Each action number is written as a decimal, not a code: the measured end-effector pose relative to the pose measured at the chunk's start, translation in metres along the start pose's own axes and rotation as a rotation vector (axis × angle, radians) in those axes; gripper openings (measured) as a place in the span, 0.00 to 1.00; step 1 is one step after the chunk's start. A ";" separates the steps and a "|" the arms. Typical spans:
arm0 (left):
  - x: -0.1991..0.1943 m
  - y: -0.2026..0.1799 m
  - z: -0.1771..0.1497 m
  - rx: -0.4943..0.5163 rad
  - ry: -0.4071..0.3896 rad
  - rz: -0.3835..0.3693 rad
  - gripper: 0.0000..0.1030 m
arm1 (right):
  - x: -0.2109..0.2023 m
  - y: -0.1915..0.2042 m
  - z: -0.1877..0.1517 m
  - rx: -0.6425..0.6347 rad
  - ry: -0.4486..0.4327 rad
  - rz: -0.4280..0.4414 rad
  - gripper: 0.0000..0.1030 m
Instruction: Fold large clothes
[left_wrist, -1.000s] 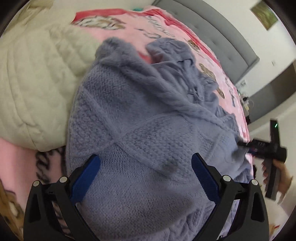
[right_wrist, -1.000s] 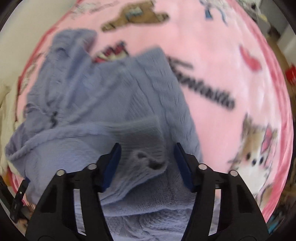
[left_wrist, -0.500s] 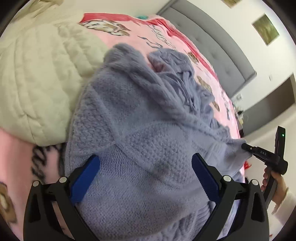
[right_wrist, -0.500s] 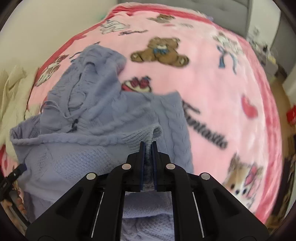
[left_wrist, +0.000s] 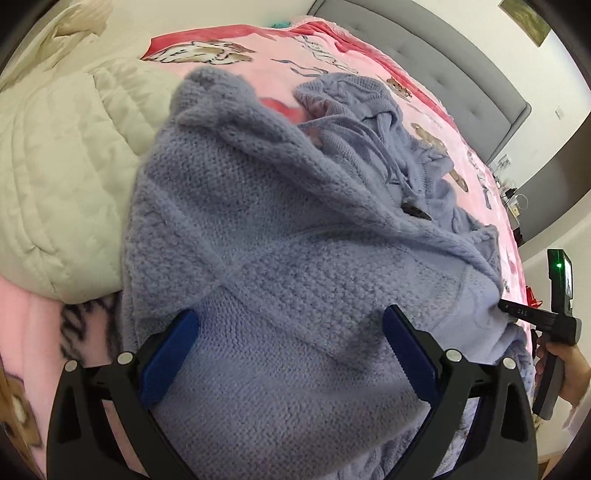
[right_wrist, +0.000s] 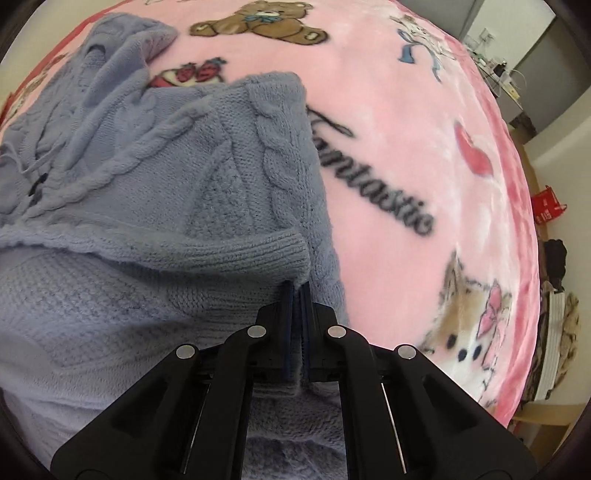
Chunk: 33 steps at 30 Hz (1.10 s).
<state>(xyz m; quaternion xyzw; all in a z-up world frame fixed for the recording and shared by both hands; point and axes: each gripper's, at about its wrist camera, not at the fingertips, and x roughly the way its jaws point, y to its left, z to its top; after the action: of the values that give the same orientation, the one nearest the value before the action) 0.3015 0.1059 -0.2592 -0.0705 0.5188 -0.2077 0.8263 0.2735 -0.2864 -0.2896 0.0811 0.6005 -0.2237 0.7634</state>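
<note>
Lavender cable-knit sweater (left_wrist: 280, 229) lies crumpled on the pink blanket (right_wrist: 424, 129), beside a cream quilt (left_wrist: 55, 166). Right claw (right_wrist: 295, 291) pinches its ribbed cuff (right_wrist: 258, 254); left claw (left_wrist: 291, 350) hovers spread wide over it.

The sweater (right_wrist: 155, 206) is thick lavender knit, cabled and fuzzy, matt throughout. The blanket (right_wrist: 424, 110) beneath looks plush pink fleece with a soft sheen. The quilt (left_wrist: 55, 166) is cream stitched cloth. The headboard (left_wrist: 443, 66) is grey fabric upholstery.
</note>
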 end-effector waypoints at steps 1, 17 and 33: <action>0.001 -0.001 0.000 0.003 -0.001 0.005 0.95 | 0.001 0.002 0.002 -0.005 0.008 -0.017 0.04; -0.066 0.003 0.016 0.095 -0.182 -0.140 0.95 | -0.079 -0.001 -0.026 -0.009 -0.317 0.143 0.34; 0.007 -0.003 0.055 0.114 0.049 -0.061 0.94 | -0.031 0.051 -0.039 -0.148 -0.088 0.031 0.25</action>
<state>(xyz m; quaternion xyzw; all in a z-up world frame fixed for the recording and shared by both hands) 0.3522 0.0951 -0.2391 -0.0338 0.5238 -0.2635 0.8094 0.2564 -0.2188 -0.2779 0.0241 0.5800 -0.1701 0.7963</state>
